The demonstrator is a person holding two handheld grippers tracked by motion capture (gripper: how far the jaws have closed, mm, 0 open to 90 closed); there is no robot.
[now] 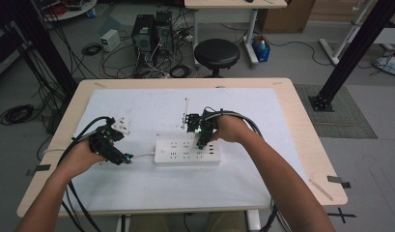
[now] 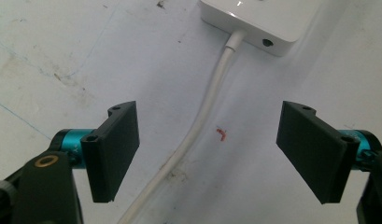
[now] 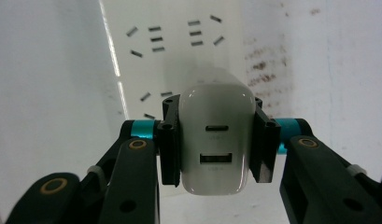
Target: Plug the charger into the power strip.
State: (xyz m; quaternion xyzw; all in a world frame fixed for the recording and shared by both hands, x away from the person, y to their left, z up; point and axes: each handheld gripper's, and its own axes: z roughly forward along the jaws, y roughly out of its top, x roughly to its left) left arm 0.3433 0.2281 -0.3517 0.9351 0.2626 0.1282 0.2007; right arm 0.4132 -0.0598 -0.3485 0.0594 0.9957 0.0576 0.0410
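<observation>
A white USB charger (image 3: 215, 140), port face toward the camera in the right gripper view, is being clamped between the jaws of the right gripper (image 3: 216, 144), which are pressing on its two flat sides. This grip is leaving the prong end free, presumably so the charger can be pushed into a socket. The charger is hovering directly above the white power strip (image 1: 187, 151), over its right-hand sockets (image 3: 151, 39). The left gripper (image 2: 209, 154) is resting just beyond the strip's left end with its jaws released and standing apart, gripping nothing; the strip's white cord (image 2: 198, 126) is running between them untouched. That position probably lets it steady the strip during insertion. A small white adapter (image 1: 121, 126) is lying behind the left gripper, left of the strip, on the white mat (image 1: 151, 104).
</observation>
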